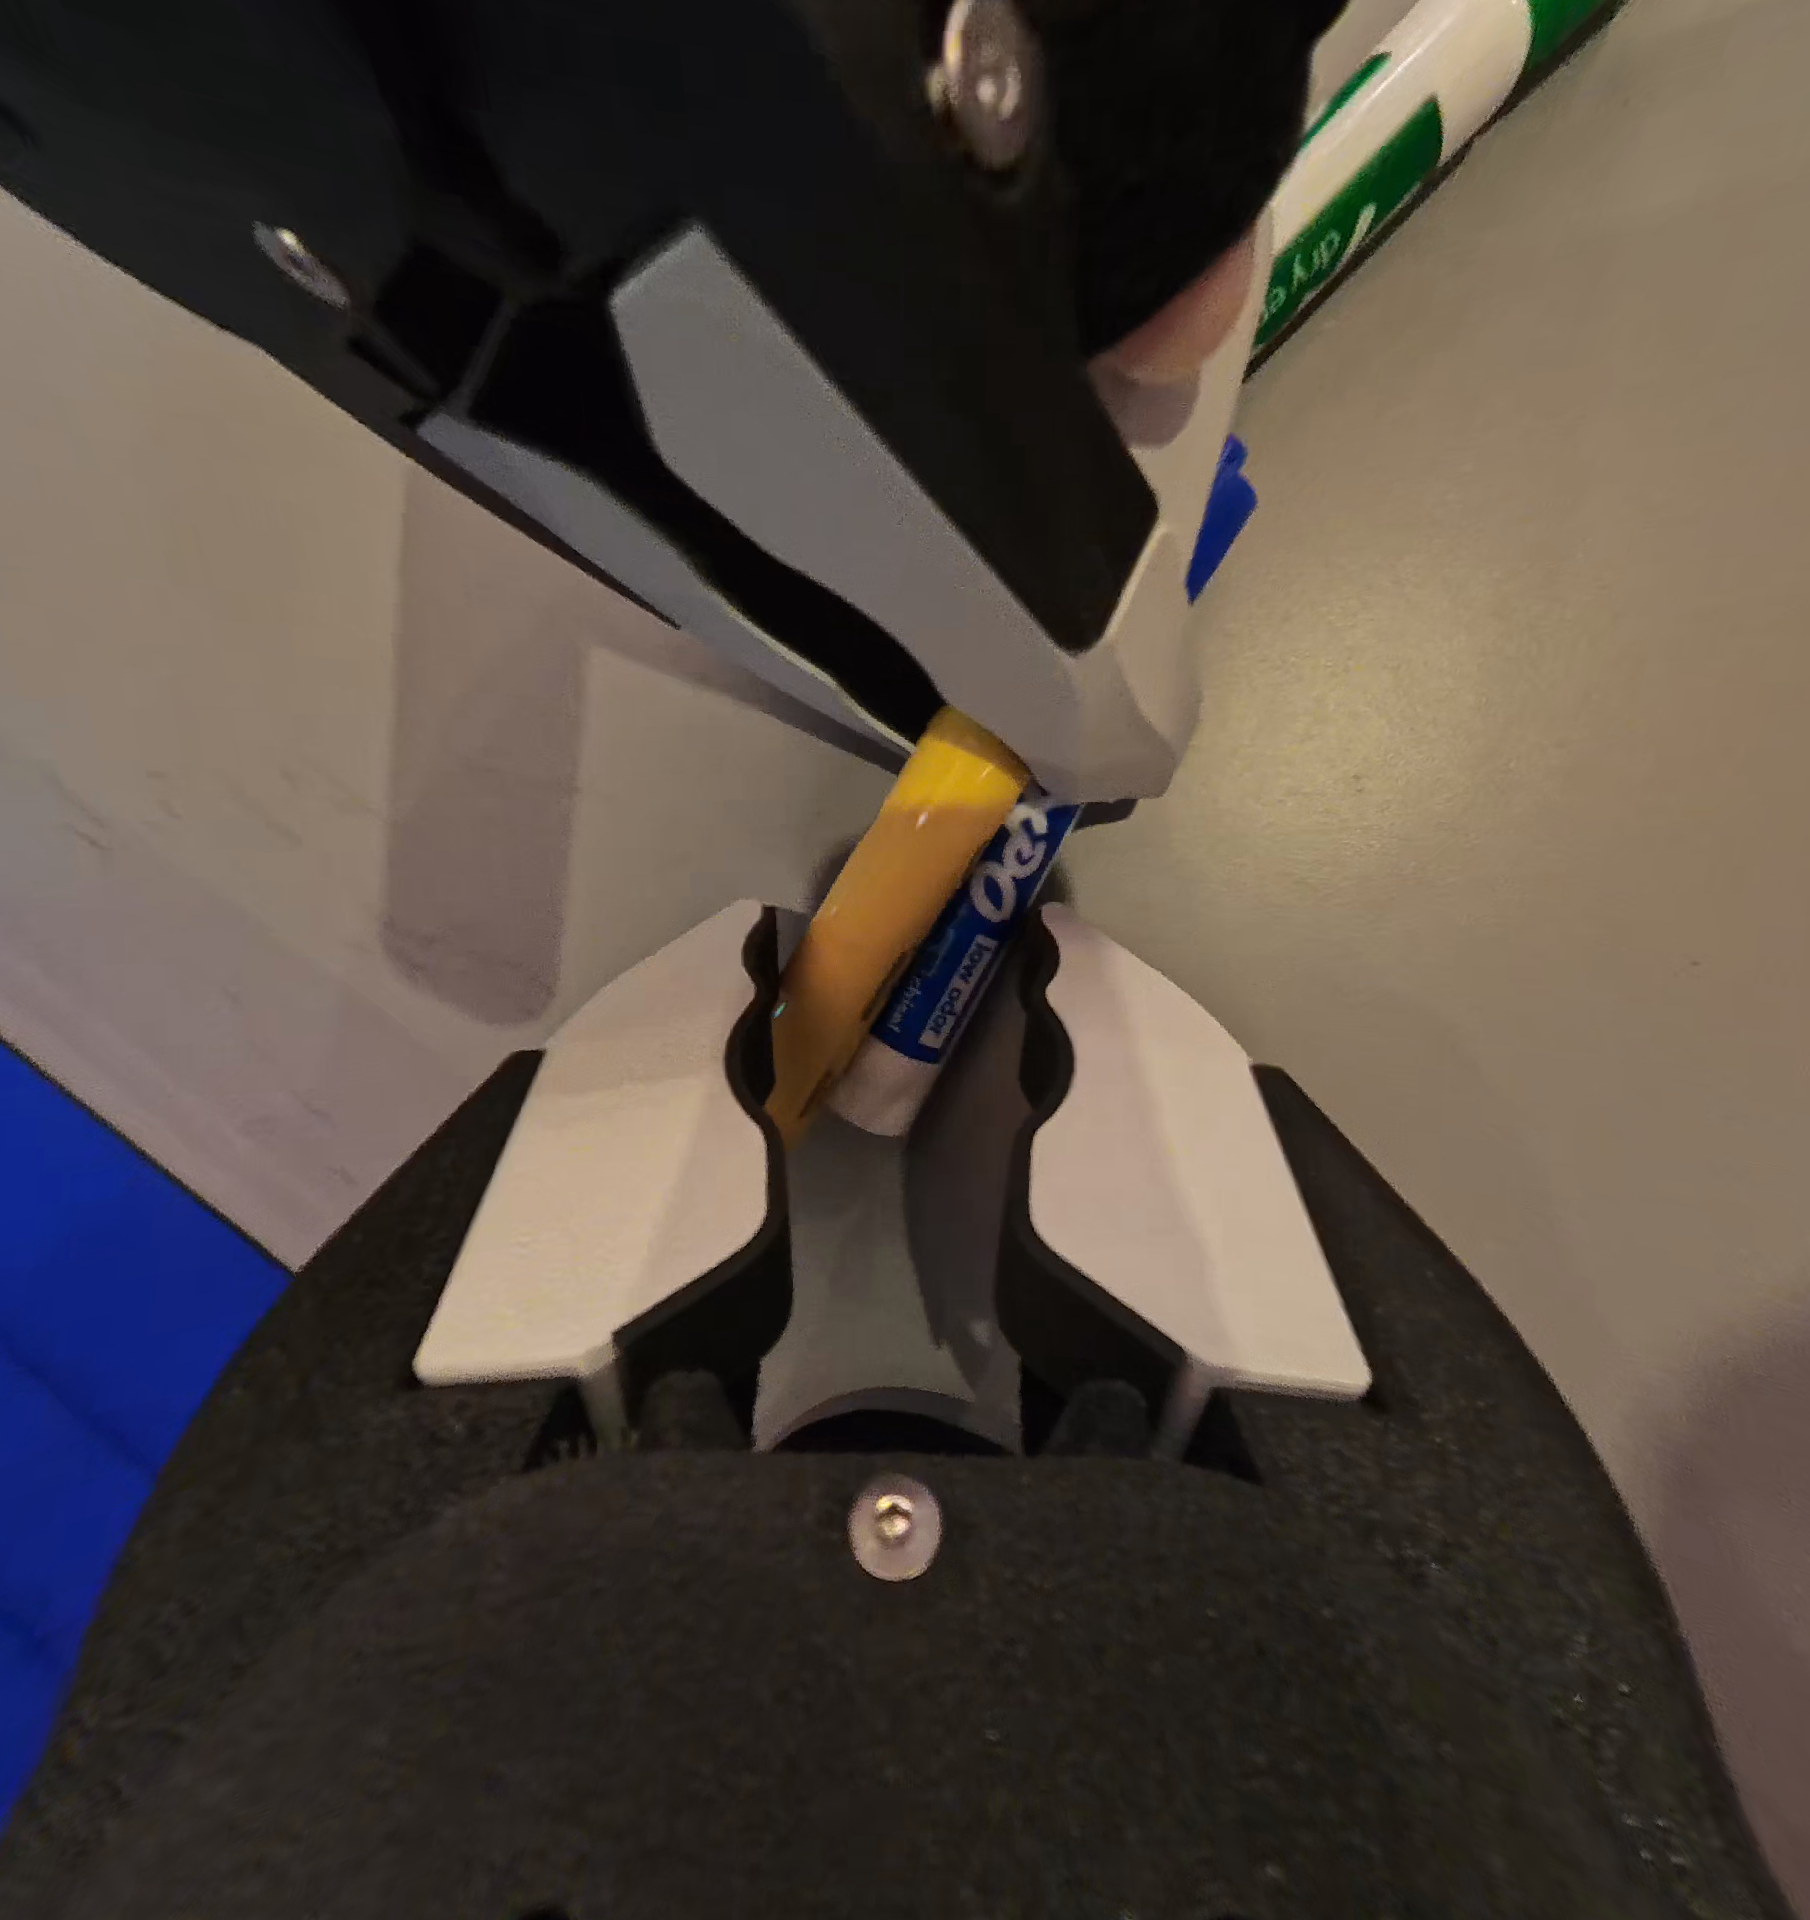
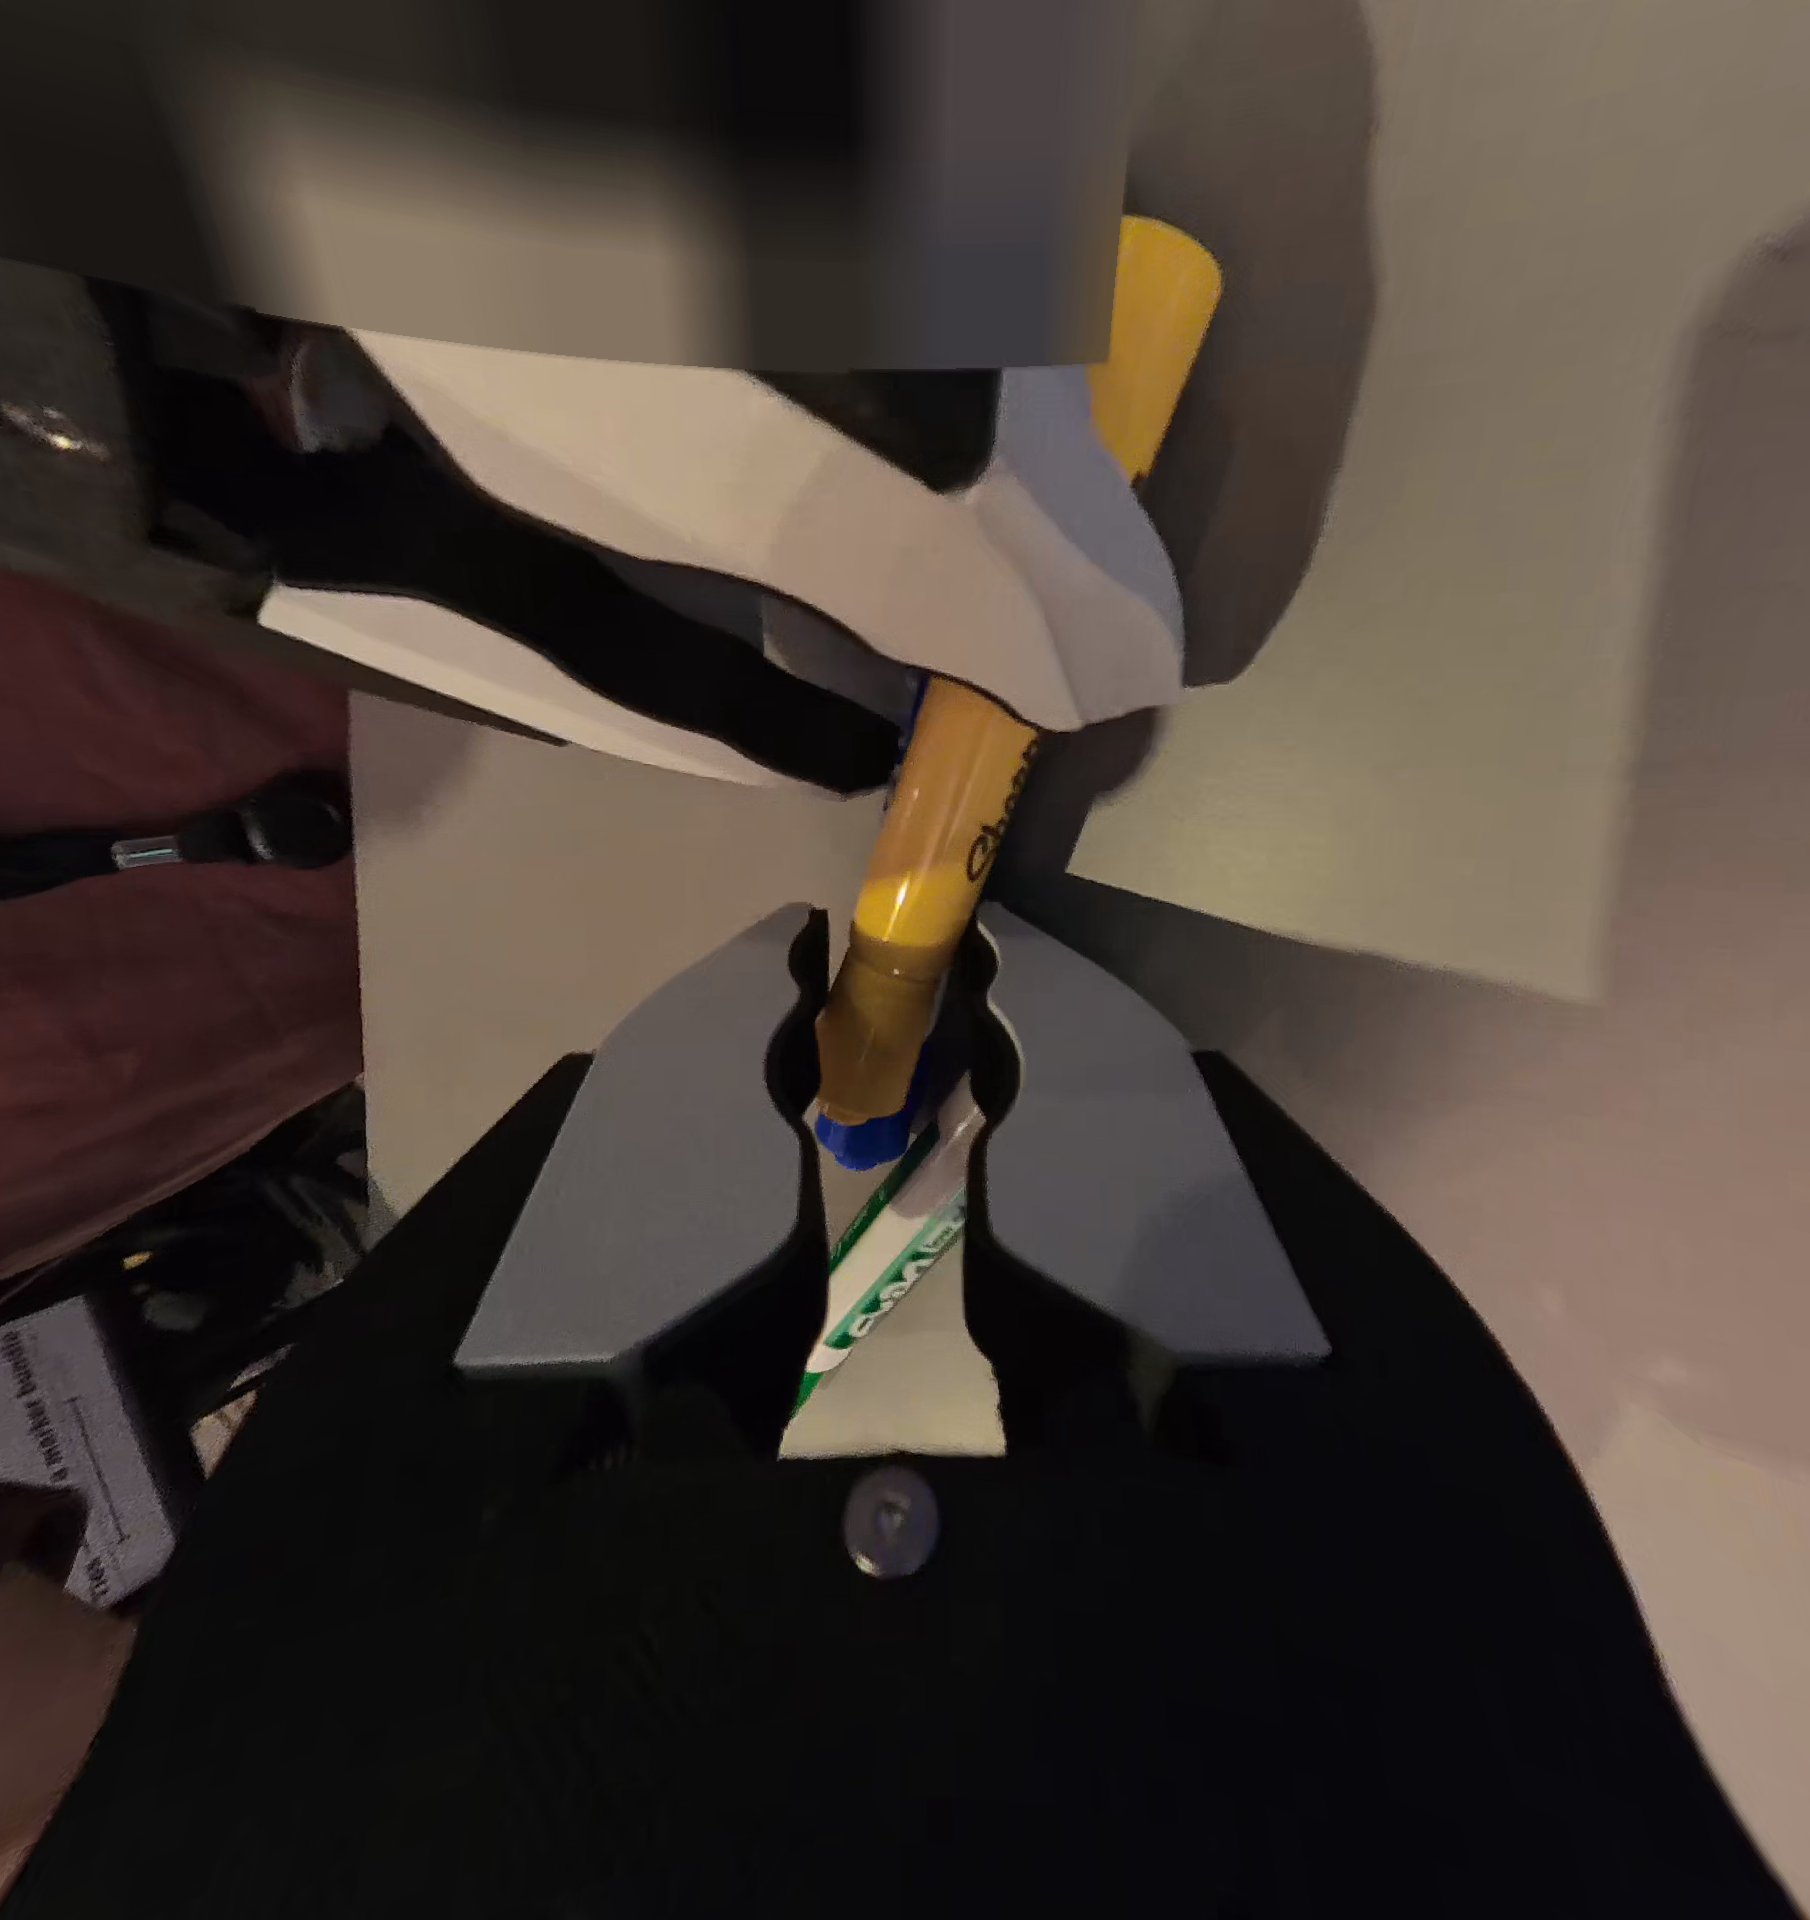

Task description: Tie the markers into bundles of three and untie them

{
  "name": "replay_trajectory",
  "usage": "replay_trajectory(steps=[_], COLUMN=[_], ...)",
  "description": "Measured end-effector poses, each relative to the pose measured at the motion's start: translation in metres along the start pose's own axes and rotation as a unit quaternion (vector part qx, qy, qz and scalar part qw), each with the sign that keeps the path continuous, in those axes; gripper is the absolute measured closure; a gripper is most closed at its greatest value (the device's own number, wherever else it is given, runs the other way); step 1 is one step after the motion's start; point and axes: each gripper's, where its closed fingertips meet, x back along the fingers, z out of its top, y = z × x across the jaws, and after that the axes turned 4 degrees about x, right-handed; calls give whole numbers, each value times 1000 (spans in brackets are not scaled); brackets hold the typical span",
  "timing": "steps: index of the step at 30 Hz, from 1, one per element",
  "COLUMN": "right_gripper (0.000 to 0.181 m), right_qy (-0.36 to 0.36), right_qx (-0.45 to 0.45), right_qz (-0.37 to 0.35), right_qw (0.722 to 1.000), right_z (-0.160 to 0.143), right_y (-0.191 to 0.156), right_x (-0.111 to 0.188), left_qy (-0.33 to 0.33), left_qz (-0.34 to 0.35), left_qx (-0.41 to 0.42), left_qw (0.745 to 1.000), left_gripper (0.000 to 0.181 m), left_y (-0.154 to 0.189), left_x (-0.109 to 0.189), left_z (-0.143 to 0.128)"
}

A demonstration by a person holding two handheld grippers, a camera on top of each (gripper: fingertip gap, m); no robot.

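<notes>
While both claws clamp the yellow marker and blue marker, a pale tabletop lies below.

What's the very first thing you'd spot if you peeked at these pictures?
Probably the yellow marker, bright in the middle, pinched side by side with a blue marker between two claws that meet nose to nose: the left claw at one end, the right claw at the other. A green marker lies apart on the pale table.

Printed labels on blue marker, green marker, yellow marker.
</notes>
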Motion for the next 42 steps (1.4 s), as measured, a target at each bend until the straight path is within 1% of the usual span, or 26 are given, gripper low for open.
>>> replay_trajectory(steps=[3,4,6,10,14,17,19,21,23,25,26,27,28,31,34,36,40,42], right_gripper=[157,159,160,161,162,162,162,162,162,162,162,162,162,162,162,162,162,162], right_qy=[-3,-5,0,40,69,98,127,151,159,169,176,182,187,191,194,207,216,217], right_qx=[9,21,33,15,15,-2,-24,-39,-48,-58,-64,-70,-77,-110,-136,-156,-169,-169], right_qz=[-42,-60,-82,-98,-129,-111,-81,-58,-48,-42,-32,-23,-18,5,32,52,80,82], right_qw=[999,998,996,994,989,989,988,986,985,983,982,980,979,975,971,964,958,958], right_z=[-1,-2,-1,2,3,4,5,5,2,2,4,6,7,8,6,7,2,-4], right_y=[1,2,3,5,5,5,6,7,9,10,8,7,6,4,-2,-7,-17,-18], right_x=[-1,-2,-2,-2,-3,-1,1,3,5,10,13,17,21,33,44,51,55,52], left_qy=[20,26,34,35,28,4,-1,12,30,51,66,75,74,68,81,72,88,90], left_qz=[23,29,22,19,18,18,19,12,10,-6,-8,-10,-8,-3,-15,-16,-2,-12], left_qx=[-14,-15,-9,3,-22,-50,-53,-42,-33,-27,-28,-37,-51,-76,-79,-85,-75,-65], left_qw=[999,999,999,999,999,999,998,999,999,998,997,996,996,995,993,994,993,994], left_gripper=[136,138,140,134,135,136,134,135,131,127,126,121,118,111,111,110,111,111], left_y=[0,-1,1,-2,-1,-5,-10,-14,-19,-20,-21,-22,-23,-30,-34,-36,-40,-36], left_x=[1,1,1,2,4,5,9,15,24,33,38,40,41,39,37,35,32,31], left_z=[1,1,0,-2,-4,-7,-6,-1,3,5,7,8,6,2,8,9,17,16])
